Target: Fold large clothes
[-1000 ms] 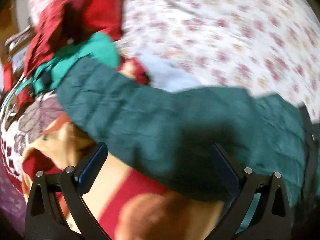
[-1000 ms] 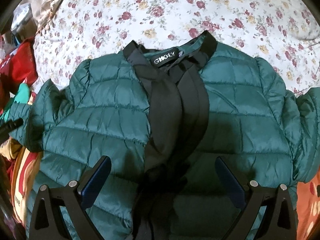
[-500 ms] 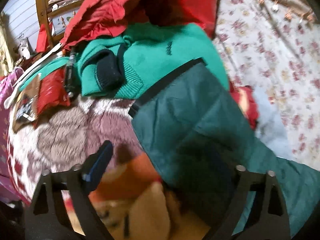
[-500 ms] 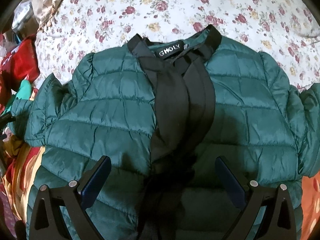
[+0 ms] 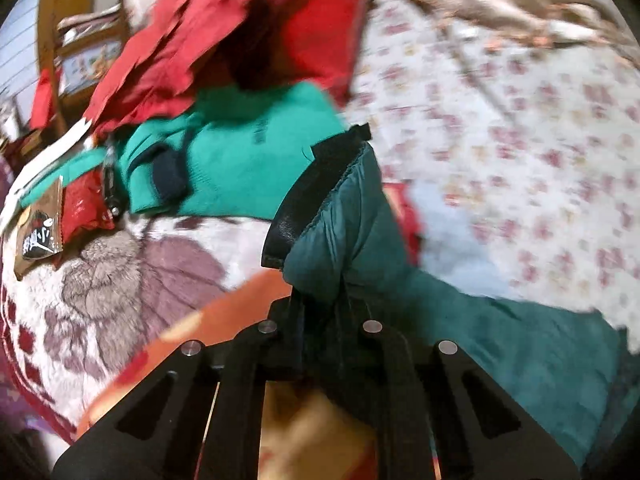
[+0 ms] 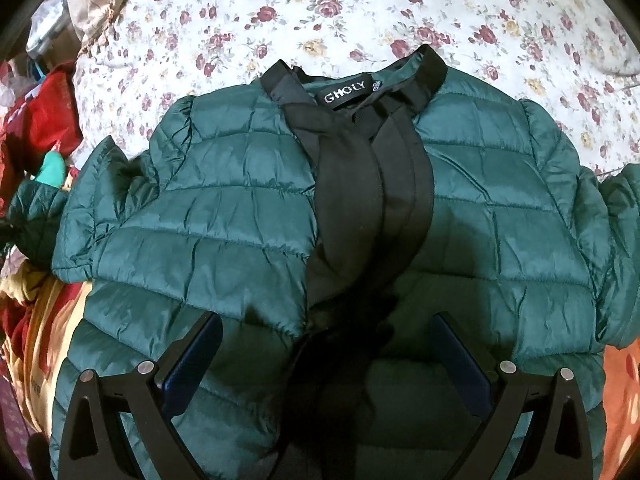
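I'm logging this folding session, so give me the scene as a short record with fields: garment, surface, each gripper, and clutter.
garment: dark green quilted puffer jacket, spread front-up, black placket, collar label
surface: white floral bedsheet
left gripper: jaws just closed, shut on the jacket's black-trimmed sleeve cuff
right gripper: open, above the jacket's lower front
clutter: teal knitted sweater, red garment

The jacket [image 6: 208,216] lies on the bedsheet [image 6: 360,12], collar [image 6: 432,68] away, clothes pile [image 6: 36,128] at its left.
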A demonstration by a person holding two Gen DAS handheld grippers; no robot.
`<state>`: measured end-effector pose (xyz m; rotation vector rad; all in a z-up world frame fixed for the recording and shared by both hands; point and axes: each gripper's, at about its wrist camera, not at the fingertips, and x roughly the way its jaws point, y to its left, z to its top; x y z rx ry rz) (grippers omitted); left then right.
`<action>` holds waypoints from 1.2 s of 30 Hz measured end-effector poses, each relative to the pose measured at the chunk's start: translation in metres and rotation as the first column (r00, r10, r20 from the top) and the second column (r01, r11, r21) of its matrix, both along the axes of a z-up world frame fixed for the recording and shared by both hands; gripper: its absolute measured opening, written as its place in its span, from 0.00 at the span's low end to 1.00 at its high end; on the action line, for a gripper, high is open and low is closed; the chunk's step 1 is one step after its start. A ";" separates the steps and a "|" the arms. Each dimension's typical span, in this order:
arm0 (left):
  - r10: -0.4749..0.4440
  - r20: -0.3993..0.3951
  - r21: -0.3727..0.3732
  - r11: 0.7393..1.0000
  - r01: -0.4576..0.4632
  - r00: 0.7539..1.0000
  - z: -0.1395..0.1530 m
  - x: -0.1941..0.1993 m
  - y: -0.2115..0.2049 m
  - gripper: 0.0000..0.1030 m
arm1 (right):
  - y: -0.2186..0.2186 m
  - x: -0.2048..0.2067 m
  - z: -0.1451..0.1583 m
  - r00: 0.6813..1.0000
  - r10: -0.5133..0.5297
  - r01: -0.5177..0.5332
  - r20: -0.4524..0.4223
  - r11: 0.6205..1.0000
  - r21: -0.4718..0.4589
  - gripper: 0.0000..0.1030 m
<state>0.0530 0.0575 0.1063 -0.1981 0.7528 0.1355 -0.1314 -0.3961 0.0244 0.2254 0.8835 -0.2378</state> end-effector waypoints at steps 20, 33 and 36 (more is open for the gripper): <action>-0.471 0.046 0.030 0.882 0.470 0.881 0.053 -0.098 -0.234 0.09 | -0.053 -0.056 0.018 0.993 -0.115 0.115 0.040 0.993 0.012 1.00; -0.677 -0.050 0.067 0.731 0.679 0.734 0.009 -0.154 -0.375 0.09 | -0.118 -0.093 0.014 0.971 -0.235 0.233 0.044 0.971 0.043 1.00; -0.697 -0.083 0.079 0.708 0.701 0.713 -0.012 -0.160 -0.400 0.09 | -0.126 -0.097 0.010 0.969 -0.244 0.242 0.035 0.969 0.050 1.00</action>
